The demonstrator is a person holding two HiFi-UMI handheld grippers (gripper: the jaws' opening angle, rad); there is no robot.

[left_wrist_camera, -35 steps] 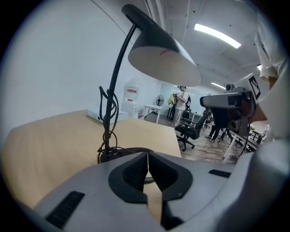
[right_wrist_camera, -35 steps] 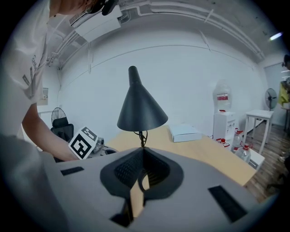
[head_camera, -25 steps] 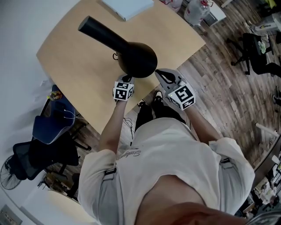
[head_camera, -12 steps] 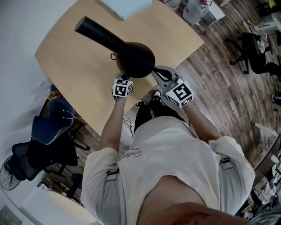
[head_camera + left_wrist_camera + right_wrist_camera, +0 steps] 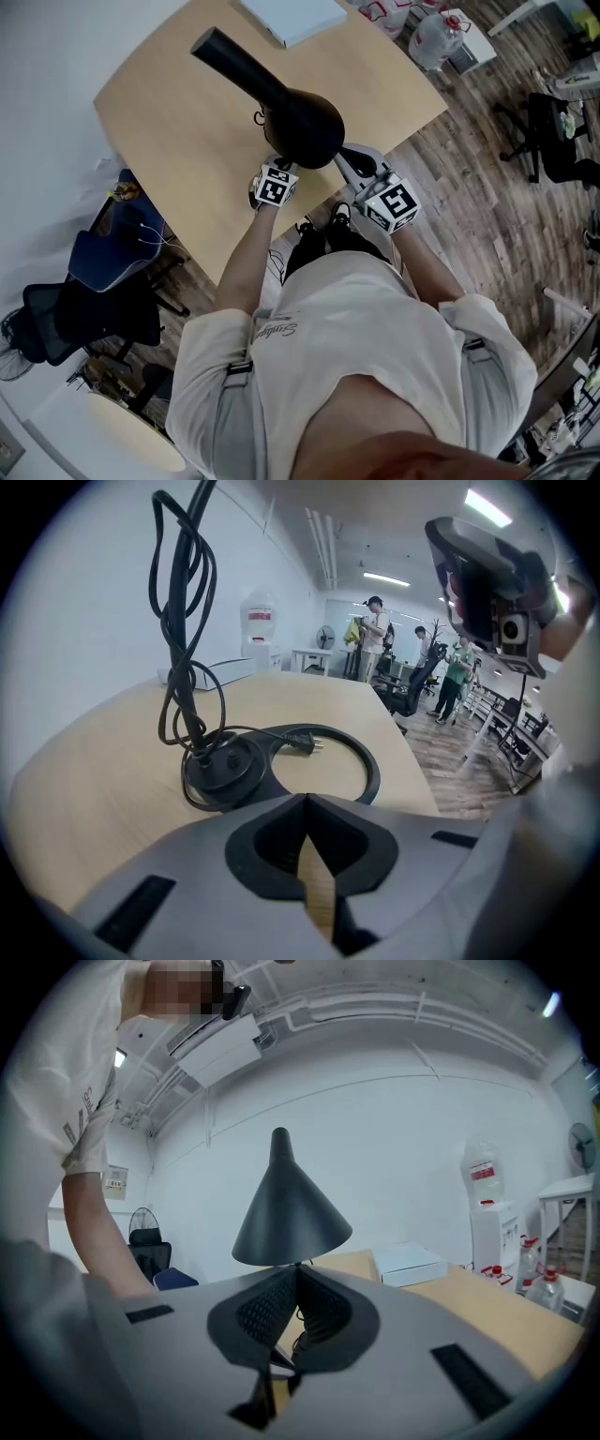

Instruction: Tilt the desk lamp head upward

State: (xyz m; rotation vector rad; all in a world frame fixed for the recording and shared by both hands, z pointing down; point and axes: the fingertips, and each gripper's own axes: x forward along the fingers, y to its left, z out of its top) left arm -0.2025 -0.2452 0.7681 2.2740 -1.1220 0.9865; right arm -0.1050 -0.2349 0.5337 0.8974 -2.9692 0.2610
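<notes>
Both sets of jaws are closed on nothing right now. Left gripper (image 5: 306, 799) faces the lamp base (image 5: 220, 761) on the surface (image 5: 84, 771), and right gripper (image 5: 297, 1269) sits just below the lamp head (image 5: 291, 1208). I'd pin the base and nudge the rim up slowly.

Lamp base (image 5: 217, 761), black cord (image 5: 183, 621), wooden desk (image 5: 94, 771)

Left gripper (image 5: 271, 173) nearer lamp head (image 5: 305, 131)
</notes>
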